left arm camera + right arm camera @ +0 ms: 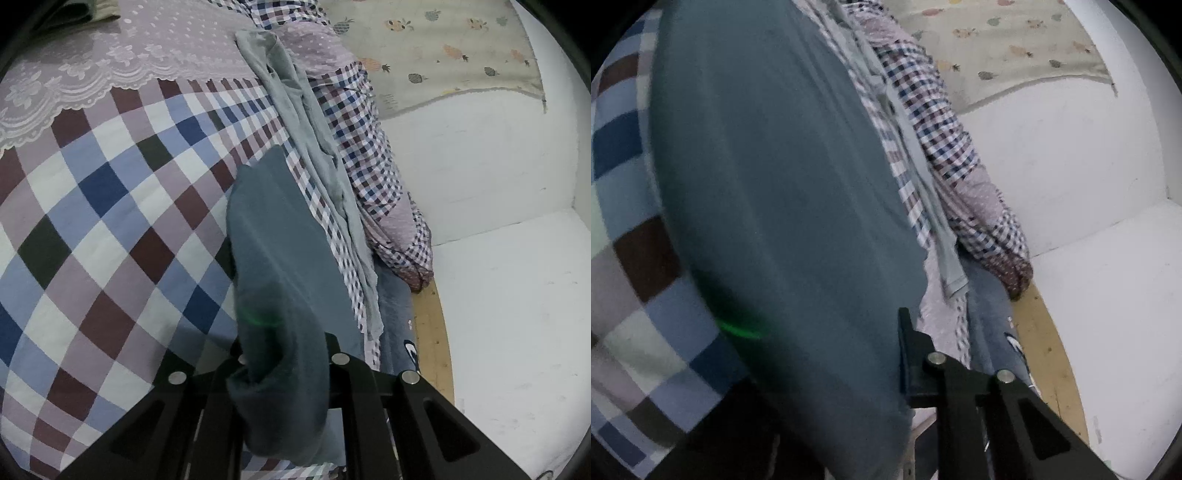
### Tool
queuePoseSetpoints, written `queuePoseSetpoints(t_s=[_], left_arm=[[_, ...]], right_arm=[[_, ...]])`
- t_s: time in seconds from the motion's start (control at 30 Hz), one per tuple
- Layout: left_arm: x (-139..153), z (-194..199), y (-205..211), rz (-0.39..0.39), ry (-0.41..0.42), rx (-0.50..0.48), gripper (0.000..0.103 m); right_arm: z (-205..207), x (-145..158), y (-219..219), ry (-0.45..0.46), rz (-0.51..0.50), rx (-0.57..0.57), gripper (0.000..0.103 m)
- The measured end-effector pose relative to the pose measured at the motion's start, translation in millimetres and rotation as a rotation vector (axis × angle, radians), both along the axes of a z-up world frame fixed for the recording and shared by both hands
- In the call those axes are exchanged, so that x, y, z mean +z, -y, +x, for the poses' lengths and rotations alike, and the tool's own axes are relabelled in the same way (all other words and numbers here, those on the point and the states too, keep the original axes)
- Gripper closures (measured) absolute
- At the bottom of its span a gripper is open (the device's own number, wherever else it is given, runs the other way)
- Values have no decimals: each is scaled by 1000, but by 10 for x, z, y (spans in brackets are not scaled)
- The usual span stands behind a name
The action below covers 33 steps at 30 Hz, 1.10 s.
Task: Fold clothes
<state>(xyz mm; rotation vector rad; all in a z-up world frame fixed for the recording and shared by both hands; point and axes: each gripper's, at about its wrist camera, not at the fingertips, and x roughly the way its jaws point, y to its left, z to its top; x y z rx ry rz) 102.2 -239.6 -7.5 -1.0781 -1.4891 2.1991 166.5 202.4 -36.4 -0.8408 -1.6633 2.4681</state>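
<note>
A dark teal garment (280,240) hangs from my left gripper (285,352), which is shut on a bunched fold of it; the cloth drapes forward over the checked quilt (110,221). In the right wrist view the same teal garment (775,184) fills the left half of the picture, blurred. My right gripper (875,354) is closed narrowly on its edge. Only the right finger (908,350) shows, pressed against the cloth; the other finger is hidden behind the fabric.
A pale grey-green garment (314,147) lies stretched along the bed's right edge, beside small-check bedding (369,166). A lace cover (147,55) lies at the back. A wooden bed rail (432,332), white wall (480,166) and fruit-print sheet (443,55) are on the right.
</note>
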Motion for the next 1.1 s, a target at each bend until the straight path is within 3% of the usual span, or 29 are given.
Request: queuePoseSetpoints(t_s=[0.23, 0.5, 0.63, 0.93, 1.1], left_arm=[[72, 88, 25, 18, -20, 9, 95], [503, 442, 91, 13, -146, 6, 95], [847, 719, 106, 8, -203, 5, 95], [1942, 1320, 121, 58, -366, 8, 95], [2358, 1483, 138, 41, -408, 24, 95]], right_arm=[[102, 353, -27, -26, -90, 5, 93], [331, 1105, -73, -65, -204, -4, 93], [469, 1575, -124, -56, -258, -3, 93], [934, 2696, -144, -160, -295, 9, 93], [1085, 3203, -137, -192, -354, 8, 92]])
